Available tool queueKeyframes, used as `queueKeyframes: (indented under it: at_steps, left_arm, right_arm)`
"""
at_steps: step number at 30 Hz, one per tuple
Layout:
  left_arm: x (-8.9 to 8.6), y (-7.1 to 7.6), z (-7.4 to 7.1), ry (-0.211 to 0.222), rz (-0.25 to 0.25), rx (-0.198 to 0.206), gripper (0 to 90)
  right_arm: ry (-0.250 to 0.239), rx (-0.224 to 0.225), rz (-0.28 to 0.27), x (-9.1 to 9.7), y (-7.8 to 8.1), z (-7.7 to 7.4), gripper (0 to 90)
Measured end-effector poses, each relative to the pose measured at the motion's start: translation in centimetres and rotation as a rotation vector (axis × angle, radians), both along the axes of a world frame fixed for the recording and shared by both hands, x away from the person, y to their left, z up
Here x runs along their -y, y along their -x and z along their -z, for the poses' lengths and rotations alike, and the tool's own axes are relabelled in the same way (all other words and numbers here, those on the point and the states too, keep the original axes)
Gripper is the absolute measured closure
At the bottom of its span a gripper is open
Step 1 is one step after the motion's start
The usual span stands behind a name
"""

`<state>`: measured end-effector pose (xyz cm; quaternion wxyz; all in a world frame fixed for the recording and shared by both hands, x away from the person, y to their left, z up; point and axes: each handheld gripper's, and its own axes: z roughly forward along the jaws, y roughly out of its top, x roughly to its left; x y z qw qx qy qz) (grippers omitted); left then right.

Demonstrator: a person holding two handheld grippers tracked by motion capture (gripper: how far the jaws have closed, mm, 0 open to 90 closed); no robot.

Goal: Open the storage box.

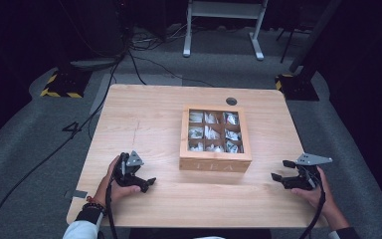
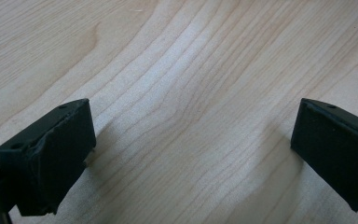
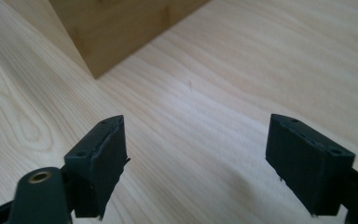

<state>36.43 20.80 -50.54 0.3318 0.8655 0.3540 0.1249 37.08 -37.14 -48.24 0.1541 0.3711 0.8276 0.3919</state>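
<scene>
Wooden tea box (image 1: pixel 215 138) sits right of centre on the tabletop (image 1: pixel 144 124), lid with a glass window closed, nine square compartments visible through it, each holding pale packets. "TEA" lettered on the near wall.

Left tool (image 1: pixel 142 183) near the box's front-left corner but clear of it, held in a hand (image 1: pixel 110 181) resting on the tabletop. In the left gripper view its jaws stand wide apart over bare wood grain (image 2: pixel 191 93), nothing between them.

Right tool (image 1: pixel 280 171) off the box's front-right corner, well apart from it, held in a hand (image 1: pixel 318 191) and pointing toward the box. Jaws wide apart, nothing between; the right gripper view shows a corner of the box (image 3: pixel 116 28) ahead.

Small round grommet hole (image 1: pixel 231 101) just behind the box, near the far edge.
</scene>
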Motion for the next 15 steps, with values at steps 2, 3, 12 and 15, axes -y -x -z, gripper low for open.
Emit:
queueKeyframes:
  at_steps: [2,3,12,15]
  left_arm:
    - [0.0,0.0,0.0,0.002,-0.004,-0.001,0.2]
    - [0.0,0.1,0.0,0.002,-0.004,0.000,0.2]
    - [0.0,0.1,0.0,0.001,-0.003,0.002,0.2]
    - [-0.1,0.1,0.0,0.002,-0.005,-0.001,0.3]
  right_arm:
    - [-0.006,0.009,-0.017,-0.6,-0.2,-0.7,22.7]
    - [-0.003,0.019,-0.031,-1.0,-0.3,-1.1,23.6]
    - [0.006,0.054,-0.147,-5.1,-0.9,-3.7,28.2]
    - [0.010,0.063,-0.171,-6.4,-1.1,-4.2,29.2]
